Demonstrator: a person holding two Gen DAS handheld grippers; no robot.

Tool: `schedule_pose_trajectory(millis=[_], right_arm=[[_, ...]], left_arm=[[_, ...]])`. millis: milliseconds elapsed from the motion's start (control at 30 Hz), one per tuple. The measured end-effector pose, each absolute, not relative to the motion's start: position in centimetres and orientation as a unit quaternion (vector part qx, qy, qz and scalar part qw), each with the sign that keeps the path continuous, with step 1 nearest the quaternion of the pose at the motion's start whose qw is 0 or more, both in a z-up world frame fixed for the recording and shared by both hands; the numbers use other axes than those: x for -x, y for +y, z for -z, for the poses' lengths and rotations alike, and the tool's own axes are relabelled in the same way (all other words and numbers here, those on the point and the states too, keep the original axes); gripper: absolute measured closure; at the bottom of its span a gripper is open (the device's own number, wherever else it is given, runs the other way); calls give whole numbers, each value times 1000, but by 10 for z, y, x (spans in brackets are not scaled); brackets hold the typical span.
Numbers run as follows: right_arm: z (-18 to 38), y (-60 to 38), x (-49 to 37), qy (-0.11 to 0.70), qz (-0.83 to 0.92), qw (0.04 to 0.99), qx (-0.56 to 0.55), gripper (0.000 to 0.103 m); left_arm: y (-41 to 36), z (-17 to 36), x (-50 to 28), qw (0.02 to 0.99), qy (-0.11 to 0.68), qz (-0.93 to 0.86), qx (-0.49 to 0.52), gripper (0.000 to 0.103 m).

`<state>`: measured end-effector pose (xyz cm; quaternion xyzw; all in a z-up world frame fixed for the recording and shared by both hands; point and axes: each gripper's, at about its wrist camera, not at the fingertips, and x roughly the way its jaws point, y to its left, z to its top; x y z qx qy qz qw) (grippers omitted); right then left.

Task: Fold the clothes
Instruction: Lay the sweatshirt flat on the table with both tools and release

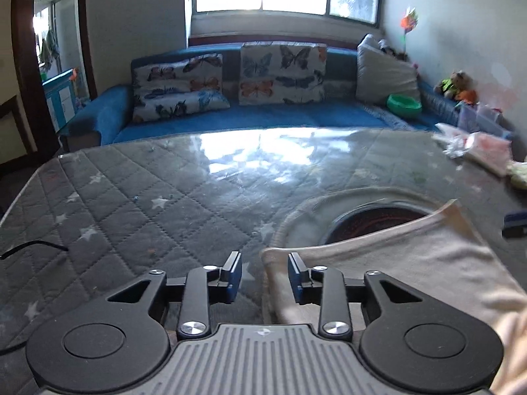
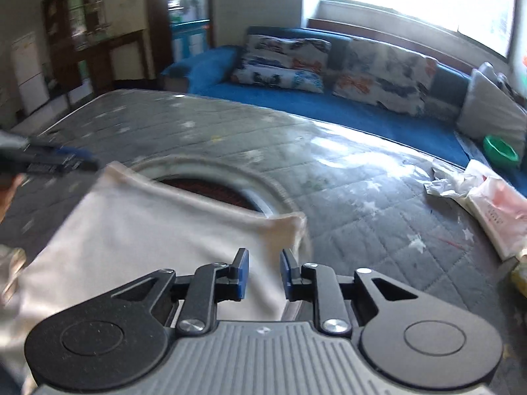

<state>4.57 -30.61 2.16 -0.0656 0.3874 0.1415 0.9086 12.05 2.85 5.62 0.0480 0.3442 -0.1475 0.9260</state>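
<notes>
A cream-white garment (image 1: 411, 263) lies folded on the grey quilted table cover (image 1: 148, 204). In the left wrist view its left corner sits between the fingers of my left gripper (image 1: 265, 275), whose jaws stand open and apart from the cloth. In the right wrist view the same garment (image 2: 148, 240) lies under and ahead of my right gripper (image 2: 264, 273), which is open above its right edge near the corner. The left gripper (image 2: 59, 161) shows blurred at the far left corner of the garment.
A round opening with a red heater (image 1: 372, 227) sits in the table just behind the garment. Plastic bags and packets (image 2: 487, 200) lie at the table's right edge. A blue sofa (image 1: 263, 118) with butterfly cushions and a green bowl (image 1: 404, 105) stands behind.
</notes>
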Motion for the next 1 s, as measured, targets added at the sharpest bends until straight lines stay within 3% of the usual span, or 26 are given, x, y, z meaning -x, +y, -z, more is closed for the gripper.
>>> schedule_pose_trajectory(millis=[433,1000], right_arm=[[-36,-262,88,368,-236,892,115,81],[-1,-215,130,365,-239,888,143,77]], left_arm=[[-23,-72,50,875,344,336,-48,69],[-56,-36,80,854,379,349,-76,70]])
